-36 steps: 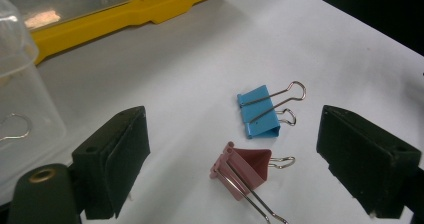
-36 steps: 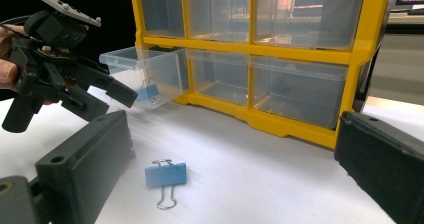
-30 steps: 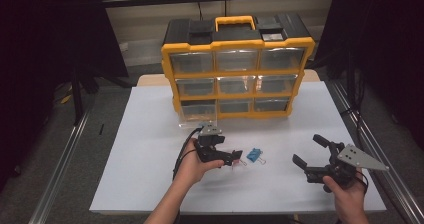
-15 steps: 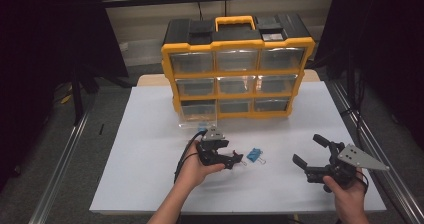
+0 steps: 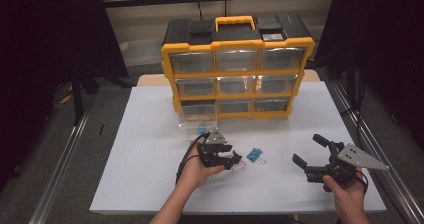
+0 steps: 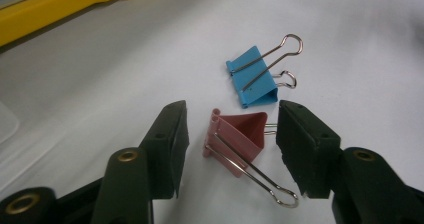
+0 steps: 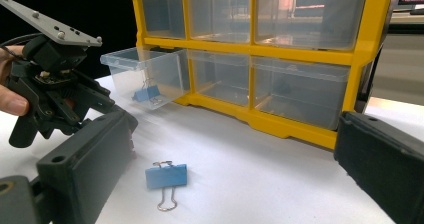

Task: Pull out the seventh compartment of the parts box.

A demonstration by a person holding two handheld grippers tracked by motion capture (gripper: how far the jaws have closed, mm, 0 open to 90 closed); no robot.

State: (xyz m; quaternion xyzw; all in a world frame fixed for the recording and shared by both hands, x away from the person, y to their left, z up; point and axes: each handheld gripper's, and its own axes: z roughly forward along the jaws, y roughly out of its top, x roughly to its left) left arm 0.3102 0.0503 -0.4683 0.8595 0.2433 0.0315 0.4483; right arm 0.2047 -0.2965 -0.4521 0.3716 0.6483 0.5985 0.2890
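Note:
A pink binder clip (image 6: 239,134) lies on the white table sheet (image 5: 145,134), between the jaws of my left gripper (image 5: 235,159) (image 6: 232,121). The jaws have just been closing around it, and a narrow gap still shows on each side of the clip. A blue binder clip (image 6: 251,77) (image 5: 255,154) (image 7: 166,176) lies just beyond it on the sheet. At the right, my right gripper (image 5: 309,149) (image 7: 235,129) is held open with nothing between its fingers.
A yellow and black organiser (image 5: 237,74) with clear drawers stands at the back of the table. Its bottom-left drawer (image 5: 198,116) (image 7: 145,76) is pulled out and holds another blue clip (image 7: 147,95). Metal rails run along both table sides.
My left gripper has shifted a little to the right toward the clips, and its jaws look narrower. The right hand has not moved.

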